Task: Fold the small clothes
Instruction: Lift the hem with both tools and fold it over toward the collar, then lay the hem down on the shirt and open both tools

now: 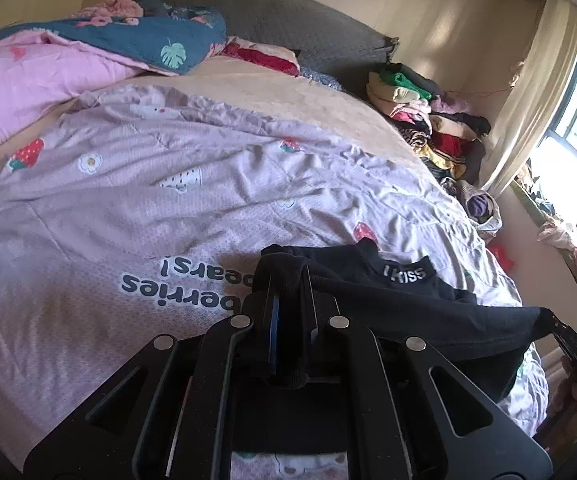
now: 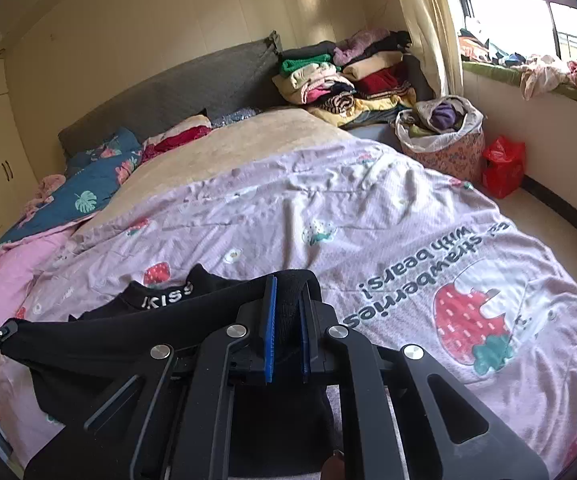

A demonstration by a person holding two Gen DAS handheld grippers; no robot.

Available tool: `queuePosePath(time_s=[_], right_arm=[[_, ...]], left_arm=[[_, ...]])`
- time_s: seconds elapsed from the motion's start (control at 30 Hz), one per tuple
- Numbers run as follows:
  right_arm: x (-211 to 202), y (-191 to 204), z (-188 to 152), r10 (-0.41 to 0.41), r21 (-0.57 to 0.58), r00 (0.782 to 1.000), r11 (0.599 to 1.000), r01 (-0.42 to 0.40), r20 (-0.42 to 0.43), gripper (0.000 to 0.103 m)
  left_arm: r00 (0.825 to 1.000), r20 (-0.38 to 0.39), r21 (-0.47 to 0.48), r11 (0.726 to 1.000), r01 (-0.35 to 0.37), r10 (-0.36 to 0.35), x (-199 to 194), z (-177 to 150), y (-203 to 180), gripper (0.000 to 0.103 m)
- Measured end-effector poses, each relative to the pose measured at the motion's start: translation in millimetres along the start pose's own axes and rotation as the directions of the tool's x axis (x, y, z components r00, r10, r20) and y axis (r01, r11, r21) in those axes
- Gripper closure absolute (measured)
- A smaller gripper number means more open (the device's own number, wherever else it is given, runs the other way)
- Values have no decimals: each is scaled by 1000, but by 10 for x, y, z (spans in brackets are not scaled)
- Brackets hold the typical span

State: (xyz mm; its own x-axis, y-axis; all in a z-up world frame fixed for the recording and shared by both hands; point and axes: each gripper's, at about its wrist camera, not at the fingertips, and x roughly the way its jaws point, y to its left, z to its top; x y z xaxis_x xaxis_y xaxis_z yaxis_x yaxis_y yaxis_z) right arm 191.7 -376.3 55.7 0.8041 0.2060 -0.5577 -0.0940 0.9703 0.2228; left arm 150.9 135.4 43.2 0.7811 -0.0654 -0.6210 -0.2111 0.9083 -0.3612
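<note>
Black fabric stretches between two hand-held tools over a bed: the black garment [image 1: 428,304], its collar printed "KISS", hangs above a pink strawberry-print duvet [image 1: 148,200]. The left gripper [image 1: 288,280] is clenched on one edge; the right gripper [image 2: 286,292] clamps the other. Folded clothes [image 2: 340,76] are stacked at one o'clock in the right wrist view, beside a grey headboard [image 2: 176,88].

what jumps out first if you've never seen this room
A black garment stretched between the left gripper and right gripper, low in front. Beneath it, a pink strawberry quilt covers the bed; folded clothes are piled by the headboard.
</note>
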Motion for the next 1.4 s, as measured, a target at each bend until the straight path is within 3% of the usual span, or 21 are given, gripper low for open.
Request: queuePosePath(time_s=[0.37, 0.63, 0.8, 0.97, 1.2, 1.27, 1.33, 1.4], right_arm=[[146, -31, -52, -12, -23, 1000, 1000, 12, -8, 94], [129, 50, -115, -42, -72, 999, 996, 42, 2, 78], [19, 128, -253, -1, -124, 1000, 992, 2, 7, 77], [-38, 316, -399, 42, -216, 999, 975, -46, -21, 77], [-24, 543, -559, 82, -274, 993, 956, -103, -88, 77], [-9, 614, -625, 93, -293, 989, 948, -123, -113, 82], [1, 667, -672, 98, -307, 987, 942, -134, -131, 88], [22, 717, -733, 91, -313, 983, 940, -138, -160, 89]], left_arm=[[1000, -8, 9, 1000, -21, 21, 232, -75, -37, 100], [999, 27, 33, 999, -36, 35, 110, -82, -93, 96], [999, 46, 59, 998, -30, 28, -22, -117, -179, 78], [1000, 20, 132, 991, -8, 5, -68, -297, -388, 53], [999, -52, 224, 975, 12, 0, -21, -570, -619, 55], [997, -74, 239, 971, 14, 4, 20, -651, -648, 81], [994, -109, 238, 971, 31, -5, 81, -732, -651, 95], [991, -133, 248, 968, 35, -2, 123, -795, -663, 96]])
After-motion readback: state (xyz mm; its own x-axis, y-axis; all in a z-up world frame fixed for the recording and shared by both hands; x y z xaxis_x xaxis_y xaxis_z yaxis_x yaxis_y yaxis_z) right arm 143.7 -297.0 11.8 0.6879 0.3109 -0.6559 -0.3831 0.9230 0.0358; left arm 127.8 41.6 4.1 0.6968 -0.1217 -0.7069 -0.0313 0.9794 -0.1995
